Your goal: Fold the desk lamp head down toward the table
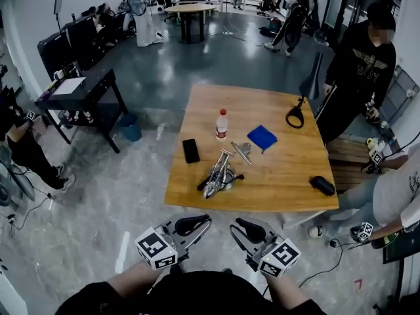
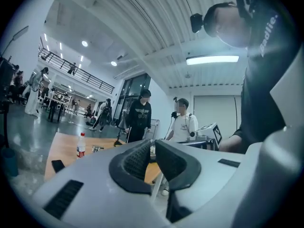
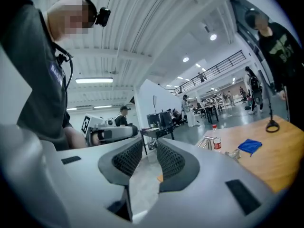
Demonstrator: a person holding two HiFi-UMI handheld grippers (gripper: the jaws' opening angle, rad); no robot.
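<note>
On the wooden counter (image 1: 282, 176) dead ahead, the silver jointed-arm desk lamp (image 1: 220, 174) lies low, slanting near-left to far-right. My left gripper (image 1: 197, 223), barely parted, is nearer; right gripper (image 1: 241, 227) spread; both empty.

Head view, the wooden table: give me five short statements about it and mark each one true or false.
1. The bottle has a red cap. True.
2. The blue cloth lies left of the bottle. False: it lies to its right.
3. The desk lamp stands at the far right corner of the table. True.
4. The lamp's head is folded flat onto the table. False: it stands raised.
5. The left gripper holds the phone. False: its jaws are empty, and the phone lies on the table.
</note>
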